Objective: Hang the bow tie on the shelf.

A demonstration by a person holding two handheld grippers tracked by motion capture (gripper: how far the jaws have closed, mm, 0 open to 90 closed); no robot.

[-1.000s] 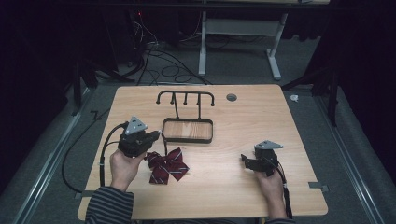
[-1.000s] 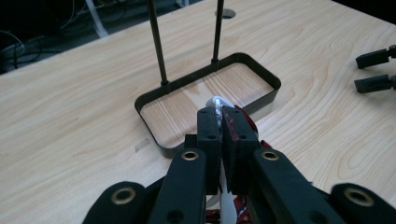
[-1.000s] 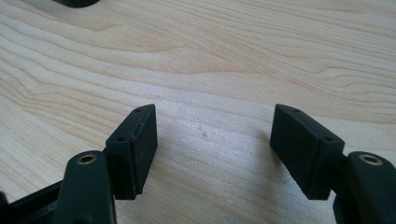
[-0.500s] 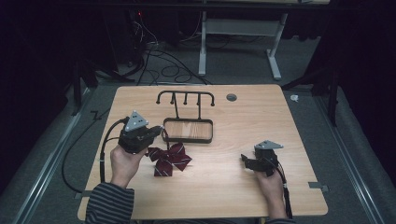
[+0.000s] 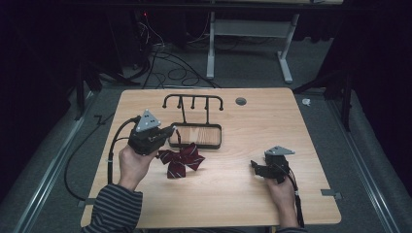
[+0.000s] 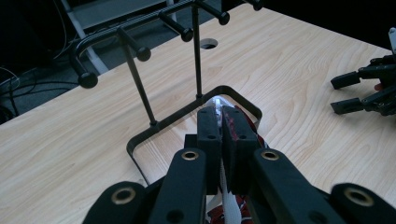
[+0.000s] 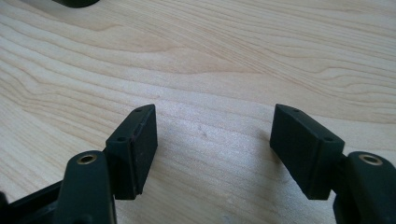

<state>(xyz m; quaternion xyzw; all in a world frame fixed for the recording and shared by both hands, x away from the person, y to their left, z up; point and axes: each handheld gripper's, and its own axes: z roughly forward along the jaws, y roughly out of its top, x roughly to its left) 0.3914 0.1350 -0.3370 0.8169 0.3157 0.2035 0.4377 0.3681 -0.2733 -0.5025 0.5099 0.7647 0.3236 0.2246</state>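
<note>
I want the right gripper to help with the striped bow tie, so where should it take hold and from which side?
Probably the bow tie's free right-hand wing, approached from the right: it spreads flat toward the right gripper, whose jaws stand open over bare table. The left gripper already pinches the white strap at the other end.
</note>
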